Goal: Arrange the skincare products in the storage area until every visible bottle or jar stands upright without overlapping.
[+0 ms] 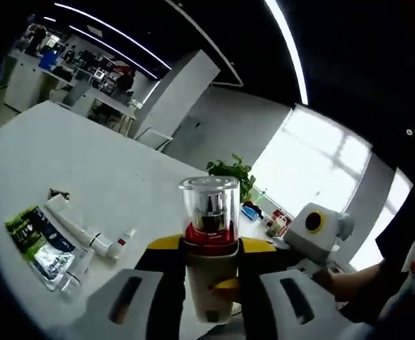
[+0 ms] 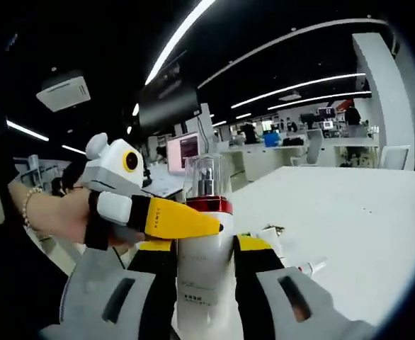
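Observation:
A cream bottle (image 1: 209, 287) with a red collar and a clear cap (image 1: 209, 202) is held up above the white table (image 1: 87, 163), upright in the view. My left gripper (image 1: 211, 248) is shut on it just below the collar. The right gripper reaches in from the right, and one of its yellow fingertips (image 1: 226, 286) lies against the lower body. In the right gripper view the same bottle (image 2: 202, 283) stands between my right gripper (image 2: 204, 248), shut on its body. The left gripper's yellow finger (image 2: 183, 218) presses at the red collar (image 2: 207, 206).
On the table lie a white tube (image 1: 76, 225), a small white tube with a red band (image 1: 122, 242) and green-and-black sachets (image 1: 41, 244). A potted plant (image 1: 232, 173) and small items (image 1: 264, 216) sit at the far edge. A hand (image 2: 59, 212) holds the left gripper.

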Demonstrator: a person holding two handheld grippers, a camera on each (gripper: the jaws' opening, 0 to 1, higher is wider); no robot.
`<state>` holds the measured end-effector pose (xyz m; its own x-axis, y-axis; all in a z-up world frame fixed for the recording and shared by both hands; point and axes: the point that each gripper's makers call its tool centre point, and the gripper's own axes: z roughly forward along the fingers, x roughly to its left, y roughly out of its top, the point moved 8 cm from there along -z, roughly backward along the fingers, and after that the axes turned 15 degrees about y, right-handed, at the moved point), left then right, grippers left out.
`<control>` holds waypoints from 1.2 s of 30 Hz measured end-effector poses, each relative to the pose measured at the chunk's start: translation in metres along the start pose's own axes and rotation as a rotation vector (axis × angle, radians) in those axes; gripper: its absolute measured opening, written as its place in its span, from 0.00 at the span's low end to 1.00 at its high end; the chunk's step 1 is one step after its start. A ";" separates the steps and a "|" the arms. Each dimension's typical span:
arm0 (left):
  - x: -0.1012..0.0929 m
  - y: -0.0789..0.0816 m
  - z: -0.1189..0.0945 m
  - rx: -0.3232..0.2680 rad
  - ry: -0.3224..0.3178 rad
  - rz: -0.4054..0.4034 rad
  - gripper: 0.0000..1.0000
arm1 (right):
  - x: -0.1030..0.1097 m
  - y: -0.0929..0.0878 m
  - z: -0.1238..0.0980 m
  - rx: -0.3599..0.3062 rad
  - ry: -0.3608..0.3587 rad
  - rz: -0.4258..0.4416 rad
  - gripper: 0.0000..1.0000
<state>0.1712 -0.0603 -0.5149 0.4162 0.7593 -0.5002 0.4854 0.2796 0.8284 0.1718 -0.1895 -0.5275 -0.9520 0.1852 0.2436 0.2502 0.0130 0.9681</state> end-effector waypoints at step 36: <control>-0.040 0.021 0.019 0.112 -0.388 0.520 0.23 | -0.008 0.015 -0.018 0.222 0.352 -0.172 0.28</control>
<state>0.1788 -0.0961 -0.4821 0.8548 0.5064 -0.1137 0.2146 -0.1454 0.9658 0.1795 -0.2088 -0.5134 -0.9753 -0.1835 0.1227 0.0782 0.2324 0.9695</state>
